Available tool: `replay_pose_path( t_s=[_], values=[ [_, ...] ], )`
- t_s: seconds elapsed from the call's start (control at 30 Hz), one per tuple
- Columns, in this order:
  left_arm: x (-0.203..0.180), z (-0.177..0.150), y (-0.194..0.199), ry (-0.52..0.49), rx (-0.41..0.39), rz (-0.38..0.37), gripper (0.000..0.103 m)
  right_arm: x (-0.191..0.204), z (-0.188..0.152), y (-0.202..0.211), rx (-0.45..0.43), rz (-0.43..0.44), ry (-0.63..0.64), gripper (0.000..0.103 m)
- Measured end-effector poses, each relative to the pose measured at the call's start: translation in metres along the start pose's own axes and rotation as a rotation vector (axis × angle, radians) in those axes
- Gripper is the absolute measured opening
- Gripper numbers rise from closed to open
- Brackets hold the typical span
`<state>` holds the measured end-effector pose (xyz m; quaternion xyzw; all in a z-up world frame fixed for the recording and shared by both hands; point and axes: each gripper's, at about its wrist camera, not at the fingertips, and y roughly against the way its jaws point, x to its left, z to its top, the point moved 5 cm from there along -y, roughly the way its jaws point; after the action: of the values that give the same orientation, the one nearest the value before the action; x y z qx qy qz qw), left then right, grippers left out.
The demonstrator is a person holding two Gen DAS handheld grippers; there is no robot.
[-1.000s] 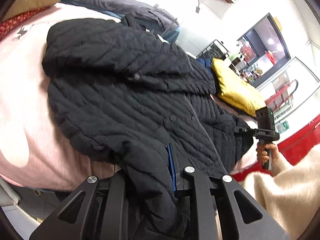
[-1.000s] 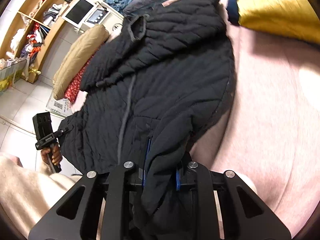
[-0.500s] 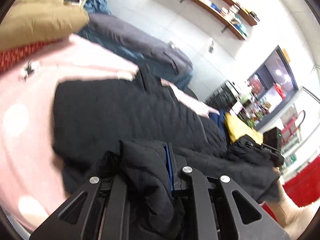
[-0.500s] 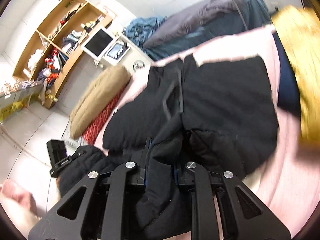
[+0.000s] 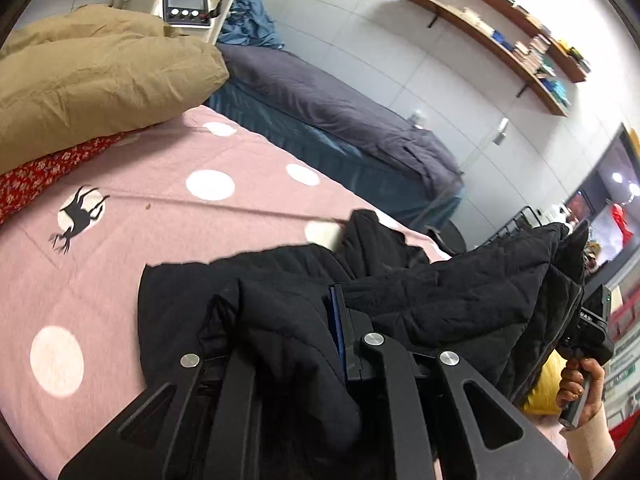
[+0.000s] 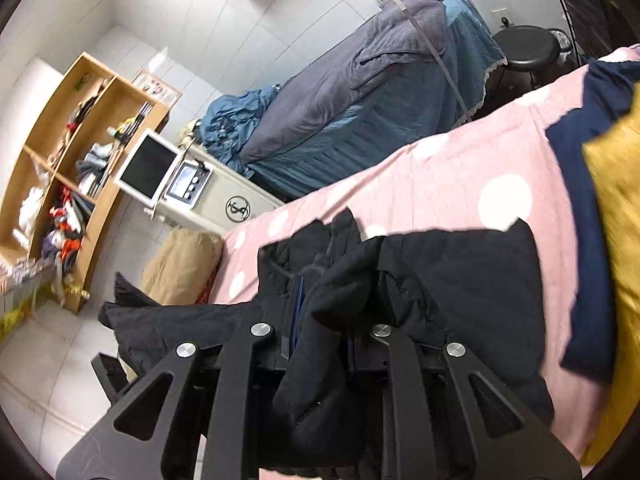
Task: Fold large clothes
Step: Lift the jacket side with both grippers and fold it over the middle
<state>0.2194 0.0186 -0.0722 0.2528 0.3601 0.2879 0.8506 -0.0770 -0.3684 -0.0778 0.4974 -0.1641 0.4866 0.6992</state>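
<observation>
A black quilted jacket (image 5: 440, 296) hangs between both grippers above the pink dotted bed cover (image 5: 120, 216). My left gripper (image 5: 296, 320) is shut on one bunched edge of the jacket. My right gripper (image 6: 320, 300) is shut on another edge of the jacket (image 6: 460, 272), whose far part lies on the bed cover (image 6: 440, 176). The right gripper also shows in the left wrist view (image 5: 588, 320), with jacket cloth draped over it. The fingertips are hidden in cloth.
A tan pillow (image 5: 92, 76) and a red floral cloth (image 5: 36, 176) lie at the bed's left. A yellow pillow (image 6: 616, 216) on a navy cloth (image 6: 576, 184) lies at the right. A second bed (image 5: 340, 120) with dark covers stands behind.
Both grippers have lifted the jacket's near edge up and carried it toward the far side of the bed. The jacket, spread flat before, is now bunched and doubled over.
</observation>
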Motion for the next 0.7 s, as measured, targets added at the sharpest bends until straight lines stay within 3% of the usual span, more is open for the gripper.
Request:
replay_pose_path(
  t_s=[0.07,0.2,0.27,0.33,0.4,0.43,0.47,0.5,0.57,0.67,0.7],
  values=[
    [0.008,0.009,-0.016,0.035,0.023,0.007,0.013,-0.001,0.015,-0.019,0.001,-0.035,-0.002,0.017],
    [0.035,0.009,-0.051,0.200,0.157,0.013,0.015,-0.013,0.017,-0.056,0.044,-0.162,0.003,0.017],
    [0.044,0.007,-0.051,0.280,0.176,-0.060,0.020,-0.029,0.012,-0.074,0.073,-0.210,-0.028,0.017],
    [0.054,0.009,-0.037,0.374,0.153,-0.191,0.028,-0.054,0.004,-0.082,0.095,-0.219,-0.116,0.017],
    [0.070,0.013,-0.012,0.477,0.105,-0.288,0.048,-0.074,-0.001,-0.088,0.105,-0.193,-0.205,0.017],
    [0.075,0.016,0.001,0.498,0.071,-0.293,0.056,-0.081,-0.003,-0.090,0.111,-0.184,-0.227,0.017],
    [0.081,0.021,0.021,0.504,0.009,-0.266,0.074,-0.084,-0.004,-0.091,0.116,-0.180,-0.234,0.017],
    [0.085,0.026,0.040,0.492,-0.057,-0.226,0.085,-0.087,-0.004,-0.093,0.124,-0.181,-0.233,0.018],
    [0.083,0.031,0.077,0.399,-0.148,-0.148,0.087,-0.086,-0.005,-0.095,0.130,-0.188,-0.224,0.018],
    [0.047,0.021,0.094,0.156,-0.122,0.039,0.088,-0.084,-0.004,-0.097,0.131,-0.172,-0.268,0.025],
    [0.030,0.012,0.092,0.062,-0.099,0.093,0.089,-0.084,-0.003,-0.096,0.128,-0.154,-0.297,0.033]
  ],
)
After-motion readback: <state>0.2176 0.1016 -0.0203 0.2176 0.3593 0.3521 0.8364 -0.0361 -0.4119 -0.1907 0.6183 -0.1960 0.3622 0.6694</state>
